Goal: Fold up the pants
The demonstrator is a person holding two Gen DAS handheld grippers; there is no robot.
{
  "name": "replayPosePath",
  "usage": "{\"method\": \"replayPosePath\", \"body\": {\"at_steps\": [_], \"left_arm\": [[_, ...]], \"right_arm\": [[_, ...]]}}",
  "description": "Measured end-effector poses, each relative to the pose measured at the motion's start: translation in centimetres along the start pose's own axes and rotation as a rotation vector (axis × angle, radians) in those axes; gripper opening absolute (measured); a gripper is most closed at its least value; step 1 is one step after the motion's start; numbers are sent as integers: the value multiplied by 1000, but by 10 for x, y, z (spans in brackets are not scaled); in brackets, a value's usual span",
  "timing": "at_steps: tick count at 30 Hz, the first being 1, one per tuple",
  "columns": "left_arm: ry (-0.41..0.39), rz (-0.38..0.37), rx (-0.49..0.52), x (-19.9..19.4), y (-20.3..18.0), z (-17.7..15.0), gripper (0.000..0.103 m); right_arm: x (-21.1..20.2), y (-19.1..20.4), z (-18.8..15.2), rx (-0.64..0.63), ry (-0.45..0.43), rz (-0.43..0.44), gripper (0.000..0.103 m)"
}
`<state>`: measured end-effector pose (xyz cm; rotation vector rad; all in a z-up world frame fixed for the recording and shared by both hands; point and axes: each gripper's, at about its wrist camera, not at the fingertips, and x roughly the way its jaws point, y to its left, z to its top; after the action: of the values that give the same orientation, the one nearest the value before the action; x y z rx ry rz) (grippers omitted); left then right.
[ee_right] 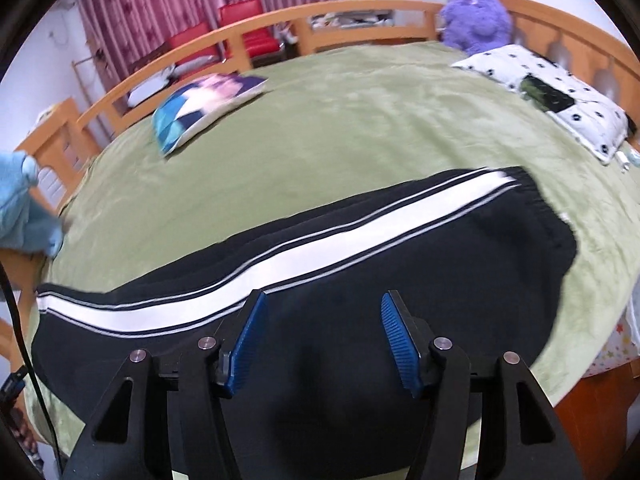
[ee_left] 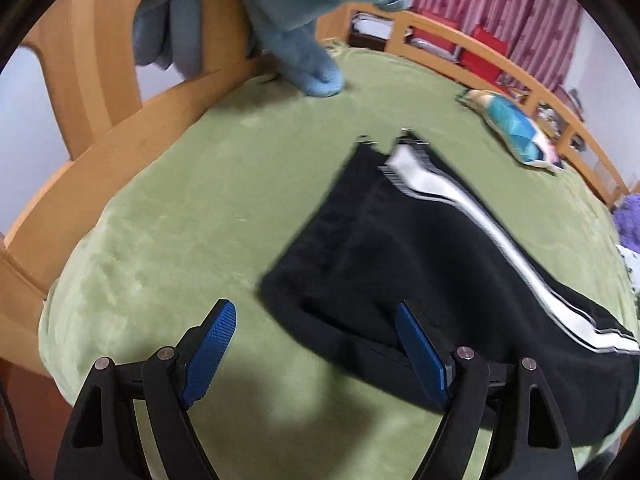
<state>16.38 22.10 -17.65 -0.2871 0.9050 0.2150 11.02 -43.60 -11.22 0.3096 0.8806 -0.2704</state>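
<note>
The black pants (ee_right: 360,264) with a white stripe (ee_right: 320,252) lie flat on the green bed cover (ee_right: 360,112), close to the near edge of the bed. They look already doubled, one leg on top of the other, with the stripe running along the far side. The left gripper (ee_left: 316,344) is spread wide and holds nothing; one blue pad hangs over the bare cover and the other sits just over the near edge of the pants at one end. The right gripper (ee_right: 320,332) is also apart and empty, hanging over the middle of the black cloth. The next step is likely to fold the pants across, end to end. To do that well, each gripper should come down on the near edge of the cloth, pinch all the layers together, and lift only a little so the cloth does not slide. Then both should move the same way at the same speed, so the edges line up. A colourful pillow (ee_right: 208,100) and a spotted pillow (ee_right: 560,96) lie well apart from the pants, toward the far side of the bed.
</note>
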Motion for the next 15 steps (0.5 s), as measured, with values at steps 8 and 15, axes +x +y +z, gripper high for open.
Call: {"method": "replayPosePath", "body": {"at_steps": [8, 15], "left_arm": [[94, -132, -85, 59, 12, -1, 73], [-57, -259, -114, 17, 18, 18, 15]], "right_arm": [[14, 50, -18, -26, 83, -23, 59], [5, 61, -14, -11, 68, -17, 59]]}}
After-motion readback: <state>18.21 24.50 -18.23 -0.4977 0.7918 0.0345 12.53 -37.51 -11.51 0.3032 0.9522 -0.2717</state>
